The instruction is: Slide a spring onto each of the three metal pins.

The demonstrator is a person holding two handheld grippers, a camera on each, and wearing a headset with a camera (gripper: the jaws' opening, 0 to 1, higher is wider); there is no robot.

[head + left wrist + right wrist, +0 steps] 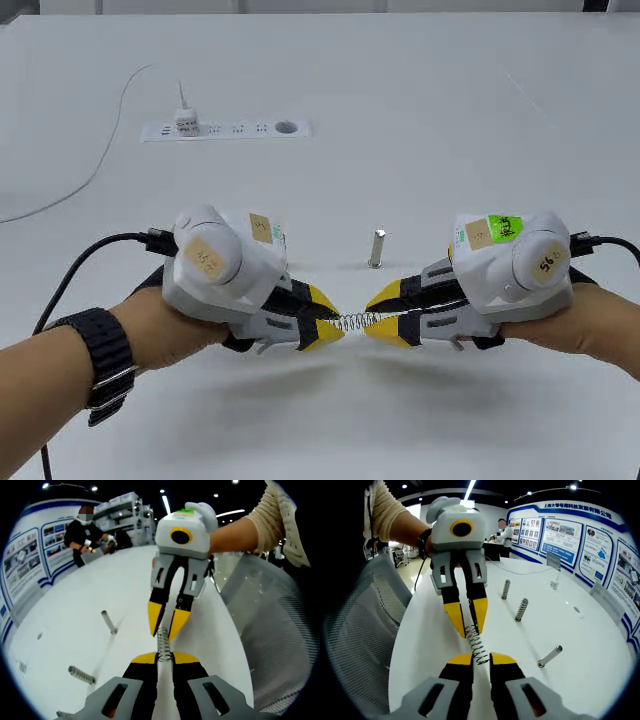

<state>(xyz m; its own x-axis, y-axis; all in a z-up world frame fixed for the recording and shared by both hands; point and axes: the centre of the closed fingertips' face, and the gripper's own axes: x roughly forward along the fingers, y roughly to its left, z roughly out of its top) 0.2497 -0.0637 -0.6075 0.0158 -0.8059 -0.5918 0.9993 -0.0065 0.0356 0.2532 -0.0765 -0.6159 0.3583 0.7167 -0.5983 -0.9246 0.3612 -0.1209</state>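
Note:
A small steel spring (354, 322) hangs level just above the white table (400, 150), stretched between the two grippers. My left gripper (328, 322) is shut on its left end and my right gripper (383, 312) on its right end. In the left gripper view the spring (163, 643) runs from my own jaws (165, 657) to the right gripper (165, 627). The right gripper view shows the spring (476, 644) between my jaws (481, 659) and the left gripper (469, 622). A bare metal pin (377, 248) stands upright behind the tips. Two pins carrying springs (505, 589) (521, 609) stand further off.
A white power strip (225, 129) with a plug and a cable lies at the far left of the table. A mesh chair back (270, 630) stands beside the table edge. A person (85, 535) works at the table's far end.

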